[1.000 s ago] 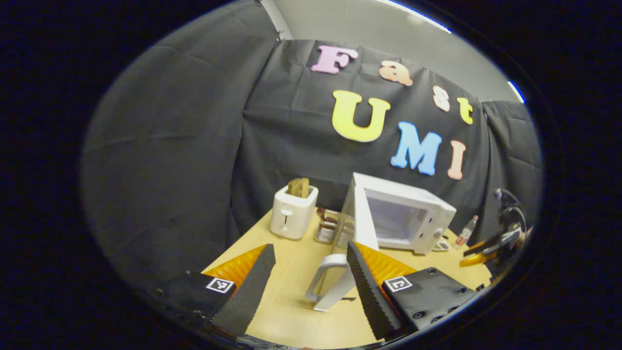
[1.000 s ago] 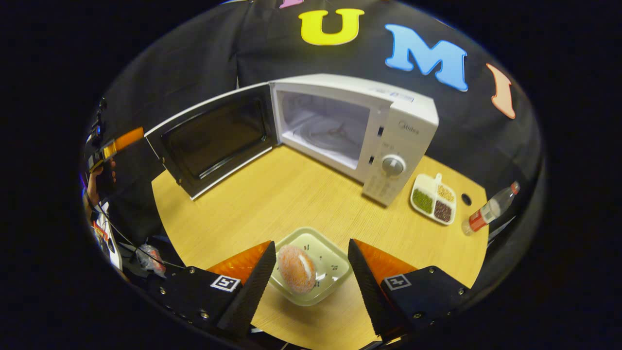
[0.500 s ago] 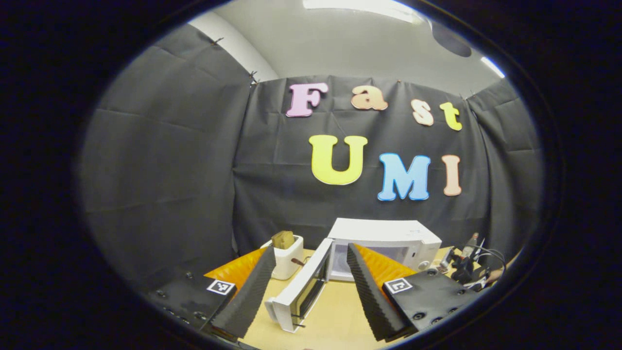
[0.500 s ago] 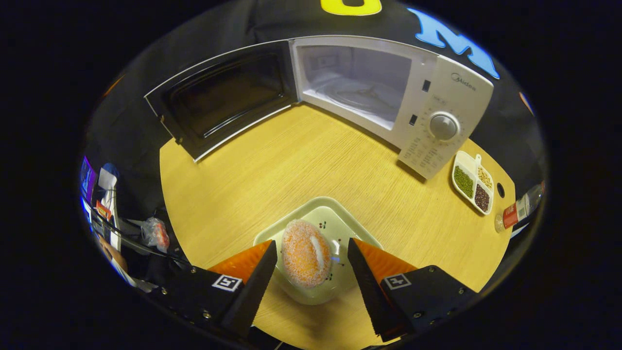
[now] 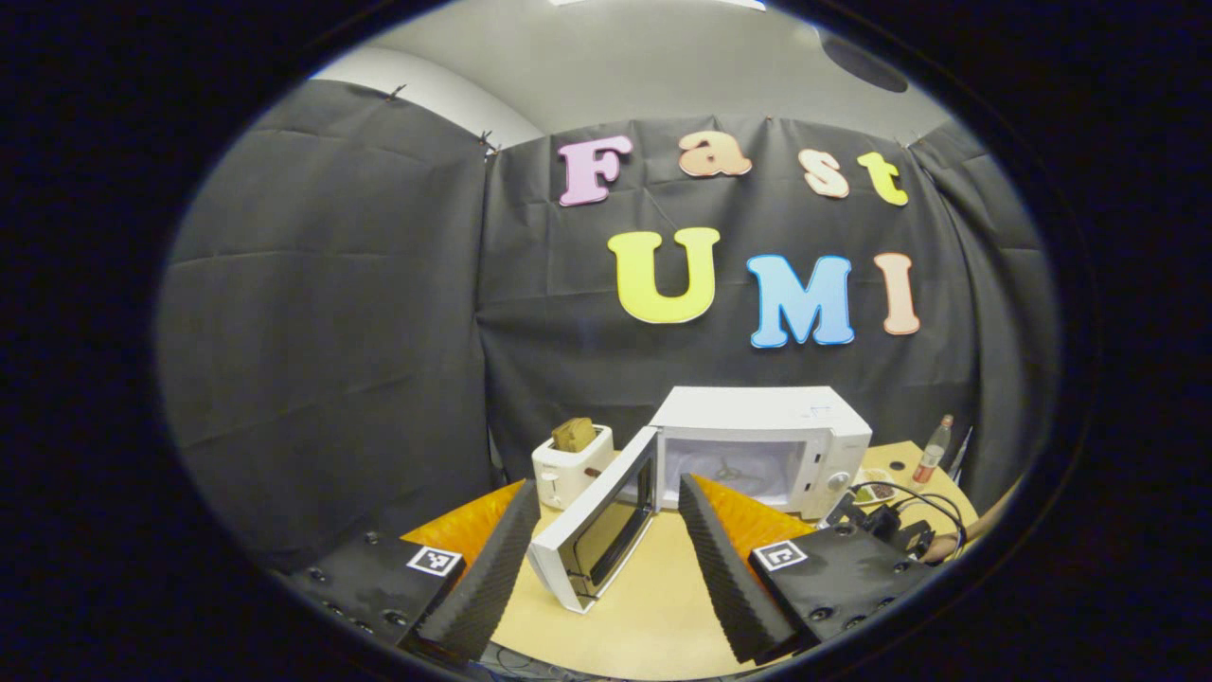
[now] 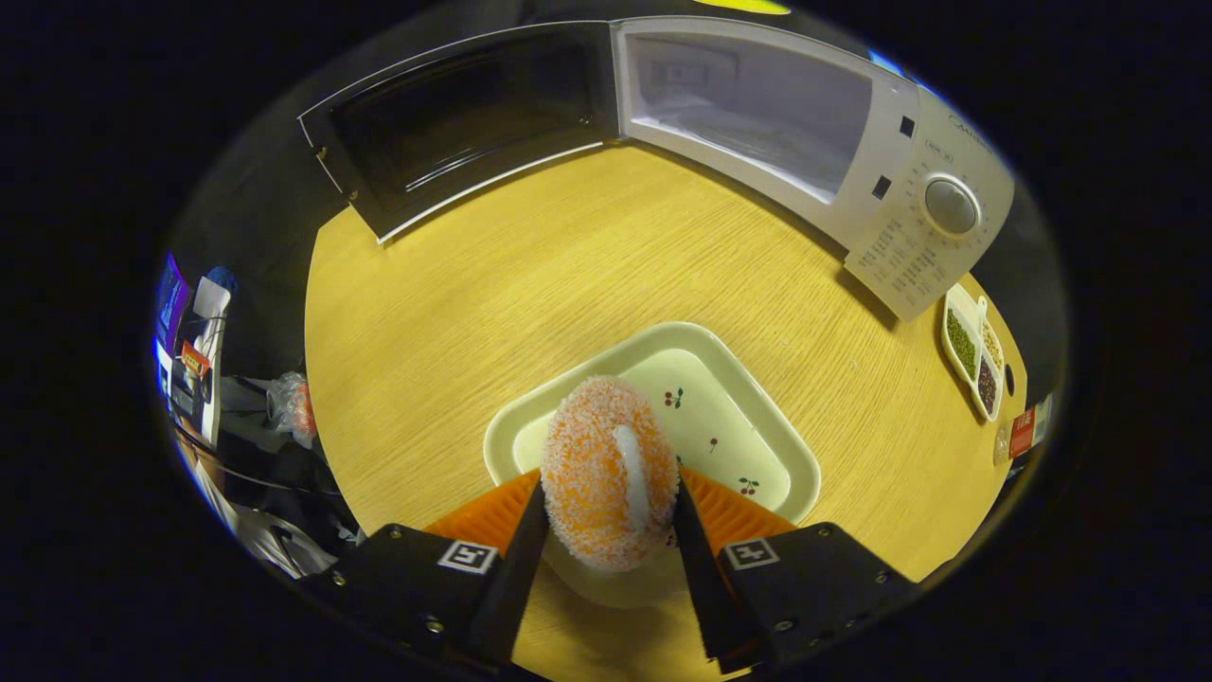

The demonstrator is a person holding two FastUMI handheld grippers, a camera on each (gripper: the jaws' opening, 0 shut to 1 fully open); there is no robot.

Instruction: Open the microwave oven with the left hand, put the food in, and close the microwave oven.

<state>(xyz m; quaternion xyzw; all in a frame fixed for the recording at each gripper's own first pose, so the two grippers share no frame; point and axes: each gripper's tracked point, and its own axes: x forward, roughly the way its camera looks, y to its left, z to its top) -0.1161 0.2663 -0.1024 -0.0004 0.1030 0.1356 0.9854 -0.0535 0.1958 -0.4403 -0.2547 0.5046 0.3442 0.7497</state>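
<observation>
Two tools in play. Right tool (image 6: pixel 608 559) has its fingers narrowed onto the sugared orange bun (image 6: pixel 609 485), one finger at each side and both seemingly touching it; the bun sits on the pale square plate (image 6: pixel 757 431) with small cherry prints, near the front of the wooden surface (image 6: pixel 530 275). Left tool (image 5: pixel 601 554) is spread wide, holding nothing, pulled back from the microwave (image 5: pixel 767 445).

Microwave door (image 6: pixel 454 123) stands swung out to the left; the cavity (image 6: pixel 748 95) is open and unobstructed, far side of the surface from the plate.

Judgement: step in hand is the pickup of the food. To do it well, squeeze the bun across its middle, firmly enough to carry but not to crush the soft crumb; lift straight up so the plate stays put, then travel low and level toward the cavity, keeping right of the open door's edge.

Writing: the control panel (image 6: pixel 909 256) carries small print beside the dial (image 6: pixel 950 205), too fine to read. No brand legible.
</observation>
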